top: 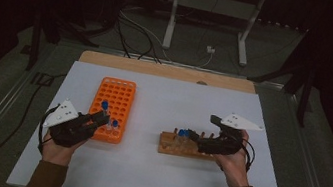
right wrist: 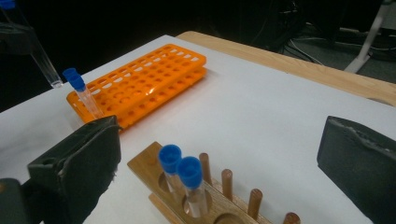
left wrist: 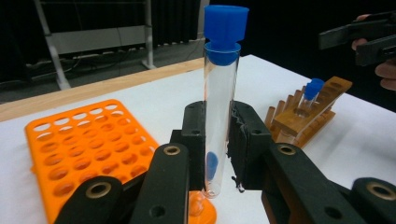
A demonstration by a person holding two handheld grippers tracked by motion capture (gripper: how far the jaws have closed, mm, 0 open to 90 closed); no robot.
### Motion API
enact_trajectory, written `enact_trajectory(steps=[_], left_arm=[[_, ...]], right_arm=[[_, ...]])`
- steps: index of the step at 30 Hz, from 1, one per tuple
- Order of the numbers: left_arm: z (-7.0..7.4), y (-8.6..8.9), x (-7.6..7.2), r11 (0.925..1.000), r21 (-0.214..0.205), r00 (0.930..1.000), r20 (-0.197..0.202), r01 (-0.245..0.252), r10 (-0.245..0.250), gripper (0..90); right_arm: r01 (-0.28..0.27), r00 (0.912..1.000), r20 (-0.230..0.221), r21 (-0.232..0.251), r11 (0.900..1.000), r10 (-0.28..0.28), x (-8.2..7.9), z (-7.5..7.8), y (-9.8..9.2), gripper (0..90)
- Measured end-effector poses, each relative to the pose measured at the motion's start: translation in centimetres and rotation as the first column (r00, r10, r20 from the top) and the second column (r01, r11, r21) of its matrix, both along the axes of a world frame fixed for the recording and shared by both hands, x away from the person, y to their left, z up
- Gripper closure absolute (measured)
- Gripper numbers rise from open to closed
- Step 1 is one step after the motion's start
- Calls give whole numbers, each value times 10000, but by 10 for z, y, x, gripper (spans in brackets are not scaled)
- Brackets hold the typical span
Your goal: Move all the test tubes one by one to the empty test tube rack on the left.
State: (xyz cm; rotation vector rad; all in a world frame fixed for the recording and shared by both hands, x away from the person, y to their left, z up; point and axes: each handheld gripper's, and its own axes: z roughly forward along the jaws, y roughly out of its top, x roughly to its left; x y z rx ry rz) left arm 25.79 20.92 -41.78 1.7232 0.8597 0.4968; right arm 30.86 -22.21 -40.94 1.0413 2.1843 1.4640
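Note:
My left gripper (top: pixel 98 117) is shut on a clear test tube (left wrist: pixel 220 84) with a blue cap, held upright over the near end of the orange rack (top: pixel 113 100). A second capped tube (top: pixel 114 125) stands in that rack's near corner. At centre right lies a wooden rack (top: pixel 173 148) that holds two blue-capped tubes (right wrist: pixel 190 173). My right gripper (top: pixel 194 138) is at this rack's right side. In the right gripper view its jaws stand wide open on either side of the two tubes, and the pads (right wrist: pixel 91 161) touch nothing.
A white sheet (top: pixel 151 177) covers the table, with a wooden strip (top: pixel 168 71) along its far edge. Beyond it are a desk frame's metal legs (top: pixel 171 18) and cables on the floor. Wooden pegs (right wrist: pixel 227 183) rise along the wooden rack.

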Motion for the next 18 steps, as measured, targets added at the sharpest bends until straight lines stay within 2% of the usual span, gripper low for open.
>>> enact_trajectory(steps=[6, 11, 18], left_arm=[[-4, 6, 0, 9991, 252, 9994, 48, -339, 338, 778], [-13, 10, 3, 9978, 209, 9980, 43, -627, 627, 777], [-26, 12, 7, 9962, 385, 9970, 6, -780, 780, 777]], right_arm=[[107, 9999, -2, 15, 9999, -107, -1, 0, -6, 0], [146, 9999, -13, 70, 9999, -146, -2, -2, -8, 0], [170, 9998, -42, 115, 9998, -170, -3, -5, -11, 0]])
